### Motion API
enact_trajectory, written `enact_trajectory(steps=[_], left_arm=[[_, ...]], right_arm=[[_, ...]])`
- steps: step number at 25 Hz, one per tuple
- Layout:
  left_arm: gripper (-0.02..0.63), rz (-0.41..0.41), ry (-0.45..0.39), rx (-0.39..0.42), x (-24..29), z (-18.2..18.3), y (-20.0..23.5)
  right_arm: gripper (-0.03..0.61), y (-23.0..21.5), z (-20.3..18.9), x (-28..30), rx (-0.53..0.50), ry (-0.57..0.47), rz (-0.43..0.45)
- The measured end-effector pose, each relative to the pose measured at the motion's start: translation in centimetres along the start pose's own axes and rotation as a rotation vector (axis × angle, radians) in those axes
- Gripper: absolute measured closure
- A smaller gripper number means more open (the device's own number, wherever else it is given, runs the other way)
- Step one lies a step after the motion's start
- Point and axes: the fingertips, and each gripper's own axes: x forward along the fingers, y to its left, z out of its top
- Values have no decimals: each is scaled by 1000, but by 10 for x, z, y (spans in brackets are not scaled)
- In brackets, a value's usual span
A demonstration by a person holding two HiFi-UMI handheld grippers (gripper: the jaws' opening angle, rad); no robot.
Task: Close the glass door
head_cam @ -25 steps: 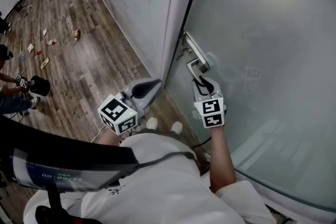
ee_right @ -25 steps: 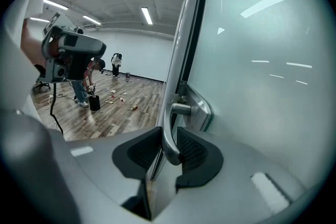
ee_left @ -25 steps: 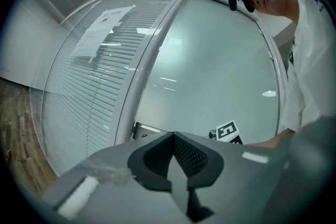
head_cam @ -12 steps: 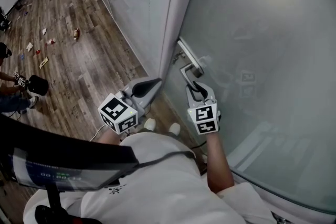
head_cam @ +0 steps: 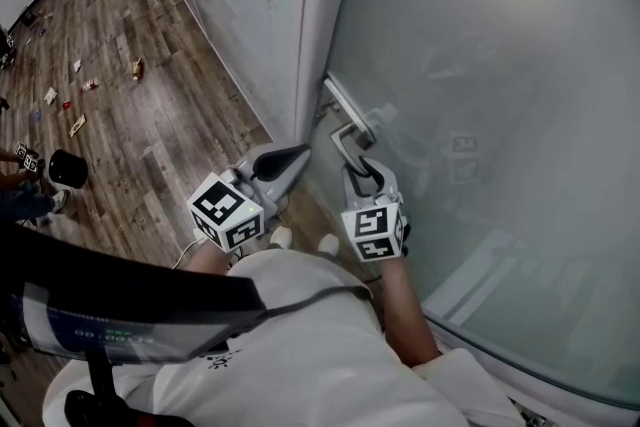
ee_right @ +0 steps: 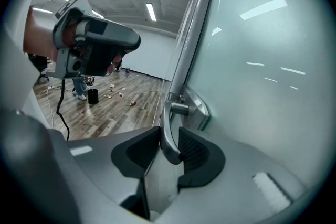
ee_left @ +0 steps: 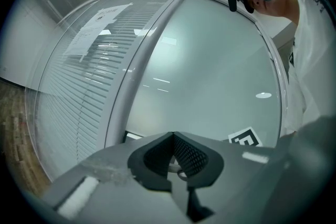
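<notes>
Since 1 second ago the glass door [head_cam: 500,65] has swung toward the white door post [head_cam: 318,5]: its edge now lies close beside the post in the head view, and the lever handle [head_cam: 343,135] and the right gripper [head_cam: 358,165] have shifted left with it.

Whether the door edge meets the post cannot be made out, as that seam is a thin dark line. The person's white shirt [head_cam: 300,335] covers the door's lower corner, and the frosted pane shows only faint reflections of a marker cube [head_cam: 462,145].

From the right gripper view, the right gripper's jaws have just been opening a little, yet the lever stands between the 2 pads [ee_right: 195,148] and appears to touch both. The left gripper [ee_left: 172,135] hangs clear of the door, its jaws together at the tips with nothing between them, aimed toward the post.
</notes>
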Motion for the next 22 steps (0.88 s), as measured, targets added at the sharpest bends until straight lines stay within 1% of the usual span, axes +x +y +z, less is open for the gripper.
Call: enact_trajectory(steps=[3,6,8,11,14,15,17,22], left_arm=[[609,-8,-7,-6,7,2,-1],[609,-18,-8,-11,20,8,-3],[609,-30,-9,-13,28,12,-4],[609,-52,-16,-13,35,15,-7],[609,-76,-23,-12,44,21,-11],[609,-84,-24,-11,48,23,-13],[609,-99,-25,-11,55,28,-17],[609,-127,-29,-7,66,32,-28]], right_arm=[[451,-2,1,-8,-24,11,-28],[451,-11,12,-21,-10,-16,-36],[451,-17,22,-34,30,-43,-41],[451,-25,35,-56,116,-109,-48],[463,-34,46,-77,169,-163,-68],[477,-38,49,-84,183,-178,-72],[526,-44,53,-97,213,-209,-75],[557,-58,58,-114,310,-273,-81]])
